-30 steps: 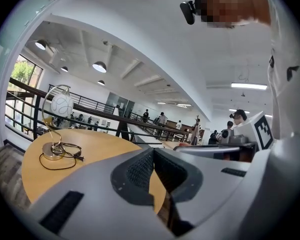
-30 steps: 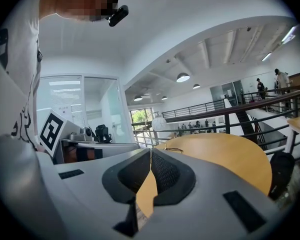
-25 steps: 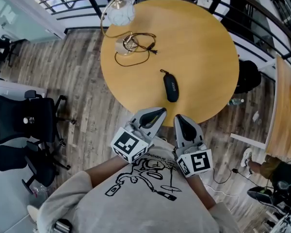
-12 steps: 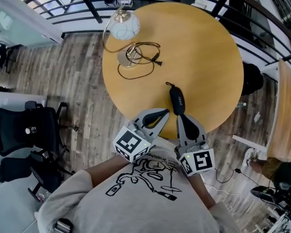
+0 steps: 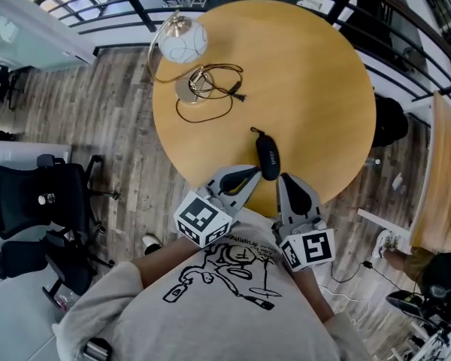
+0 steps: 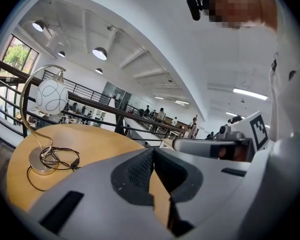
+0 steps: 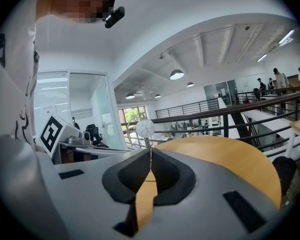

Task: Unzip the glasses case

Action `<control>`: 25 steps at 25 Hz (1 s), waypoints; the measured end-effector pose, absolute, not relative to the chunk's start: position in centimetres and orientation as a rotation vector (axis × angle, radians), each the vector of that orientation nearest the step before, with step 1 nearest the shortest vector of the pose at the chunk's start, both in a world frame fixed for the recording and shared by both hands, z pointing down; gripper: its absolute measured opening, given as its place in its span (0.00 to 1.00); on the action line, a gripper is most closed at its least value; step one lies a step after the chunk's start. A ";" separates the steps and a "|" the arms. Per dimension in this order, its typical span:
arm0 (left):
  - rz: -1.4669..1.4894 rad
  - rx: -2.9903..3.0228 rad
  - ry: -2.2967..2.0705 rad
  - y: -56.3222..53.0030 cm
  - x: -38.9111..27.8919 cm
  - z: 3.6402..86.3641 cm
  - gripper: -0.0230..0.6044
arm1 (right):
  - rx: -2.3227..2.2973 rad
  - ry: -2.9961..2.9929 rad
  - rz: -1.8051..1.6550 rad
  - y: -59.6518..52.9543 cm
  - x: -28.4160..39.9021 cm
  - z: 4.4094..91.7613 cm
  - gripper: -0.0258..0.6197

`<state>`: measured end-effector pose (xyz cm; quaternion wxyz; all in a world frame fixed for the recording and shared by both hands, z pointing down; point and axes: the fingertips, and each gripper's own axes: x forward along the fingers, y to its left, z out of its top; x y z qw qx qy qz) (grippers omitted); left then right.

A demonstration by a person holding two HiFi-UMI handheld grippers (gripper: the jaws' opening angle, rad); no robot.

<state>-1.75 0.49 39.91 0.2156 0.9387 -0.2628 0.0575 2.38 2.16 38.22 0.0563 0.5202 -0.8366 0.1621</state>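
We're at the near edge of the table (image 5: pixel 323 74), both tools pointing in over it. The case (image 5: pixel 267 158) lies just ahead of the tips. Its near end sits in the gap btwn L gripper (image 5: pixel 249 174) and R gripper (image 5: pixel 288 181). Its long axis runs away from us, roughly along the tools' line, w/ the far end leaning a bit L. L tip is just beside the near end; can't tell if touching. R tip is near but apart. Both pairs of jaws are together, nothing in them. The loop (image 5: pixel 254 132) is at the far end, beyond both tips. We judge the zip pull is prob. there, so the reach goes fwd along the body.
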 end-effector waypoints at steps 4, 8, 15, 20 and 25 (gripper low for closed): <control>0.162 2.592 -0.741 -0.3 -0.5 39.9 0.05 | 1.583 -2.535 0.491 1.5 4.4 38.0 0.08; 0.191 2.584 -0.725 -0.4 0.7 40.8 0.05 | 1.559 -2.518 0.534 1.2 5.8 38.9 0.08; 0.250 2.531 -0.694 -0.6 1.5 44.3 0.05 | 1.378 -2.480 0.600 0.7 5.4 43.2 0.08; 0.319 2.500 -0.702 -1.0 1.3 47.7 0.05 | 1.278 -2.423 0.637 -0.3 5.4 47.2 0.09; 0.390 2.491 -0.710 -1.6 1.0 50.9 0.05 | 1.188 -2.338 0.675 -1.4 5.4 52.2 0.21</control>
